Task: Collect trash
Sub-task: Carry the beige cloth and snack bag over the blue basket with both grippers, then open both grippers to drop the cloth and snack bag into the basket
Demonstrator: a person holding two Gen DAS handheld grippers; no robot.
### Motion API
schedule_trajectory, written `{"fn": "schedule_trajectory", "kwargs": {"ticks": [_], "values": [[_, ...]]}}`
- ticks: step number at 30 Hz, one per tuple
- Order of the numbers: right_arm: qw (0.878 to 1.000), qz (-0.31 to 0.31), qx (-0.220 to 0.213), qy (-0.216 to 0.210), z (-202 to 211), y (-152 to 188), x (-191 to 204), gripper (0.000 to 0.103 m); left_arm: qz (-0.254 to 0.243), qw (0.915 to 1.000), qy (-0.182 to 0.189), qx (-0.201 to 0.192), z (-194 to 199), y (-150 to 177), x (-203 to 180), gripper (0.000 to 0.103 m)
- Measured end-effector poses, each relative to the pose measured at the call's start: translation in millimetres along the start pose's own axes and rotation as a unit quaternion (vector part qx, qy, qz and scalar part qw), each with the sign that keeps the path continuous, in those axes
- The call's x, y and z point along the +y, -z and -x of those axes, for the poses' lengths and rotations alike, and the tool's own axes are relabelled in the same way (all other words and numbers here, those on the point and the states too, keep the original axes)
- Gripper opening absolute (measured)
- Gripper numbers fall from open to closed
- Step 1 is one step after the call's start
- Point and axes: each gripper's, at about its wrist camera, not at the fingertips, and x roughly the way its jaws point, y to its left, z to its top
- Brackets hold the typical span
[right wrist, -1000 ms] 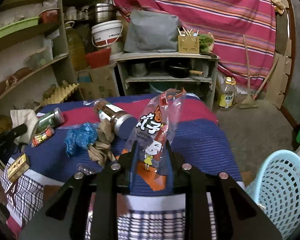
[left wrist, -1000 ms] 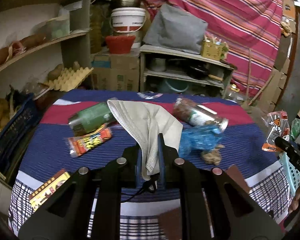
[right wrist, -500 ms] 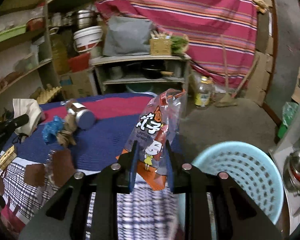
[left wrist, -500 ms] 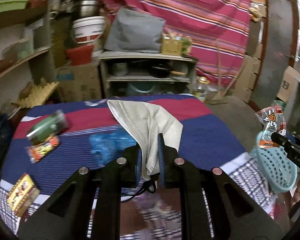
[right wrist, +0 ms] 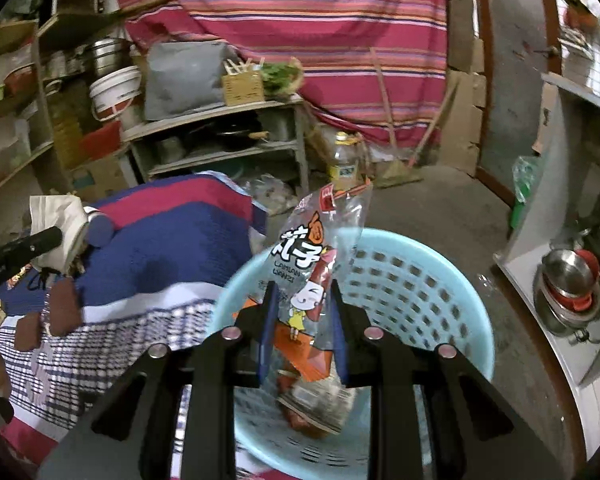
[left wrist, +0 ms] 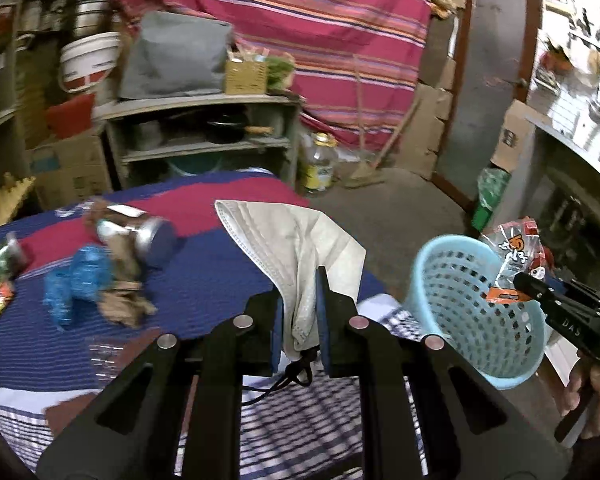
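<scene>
My left hand-held gripper [left wrist: 300,304] is clenched on a crumpled off-white cloth face mask [left wrist: 296,248] above the desk [left wrist: 204,280], which is draped in a blue, red and checked cloth. At three o'clock from it, my right hand-held gripper [right wrist: 302,320] pinches a clear plastic snack wrapper with a red-and-orange cartoon print [right wrist: 312,276] over the round pale blue perforated plastic basket [right wrist: 412,292]. At nine o'clock on the desk lie a crumpled blue plastic bag [left wrist: 78,280] and a toppled metal-lidded jar [left wrist: 140,232].

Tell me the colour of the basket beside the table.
Light blue, with rows of small holes in its wall; the right wrist view shows it best.
</scene>
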Motion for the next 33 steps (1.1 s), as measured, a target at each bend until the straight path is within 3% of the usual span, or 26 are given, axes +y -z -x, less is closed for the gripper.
{"fn": "schedule_trajectory", "kwargs": {"ticks": [11,20,22,26,29,33], "values": [[0.999,-0.023,0.013,0.046,-4.1,21.4,-56.4,0.025,-0.046,0.9954,0.081,0.02,-42.8,13.6,-96.4,0.014],[0.998,-0.035,0.017,0.054,-5.8,30.7,-75.9,0.025,-0.06,0.9895,0.125,0.041,-69.8,23.8,-136.9,0.016],[0.998,-0.04,0.019,0.054,-6.9,33.4,-78.3,0.025,-0.064,0.9881,0.133,0.043,-73.1,25.0,-141.6,0.021],[0.997,-0.043,0.021,0.054,-9.5,34.9,-81.0,0.025,-0.067,0.9882,0.132,0.038,-74.4,27.4,-148.7,0.052],[0.997,-0.041,0.02,0.056,-10.2,35.6,-80.5,0.025,-0.063,0.9896,0.125,0.034,-72.0,26.3,-144.9,0.058],[0.997,-0.037,0.022,0.058,-12.4,36.1,-76.7,0.025,-0.048,0.9939,0.097,0.018,-63.9,20.6,-130.5,0.076]]}}
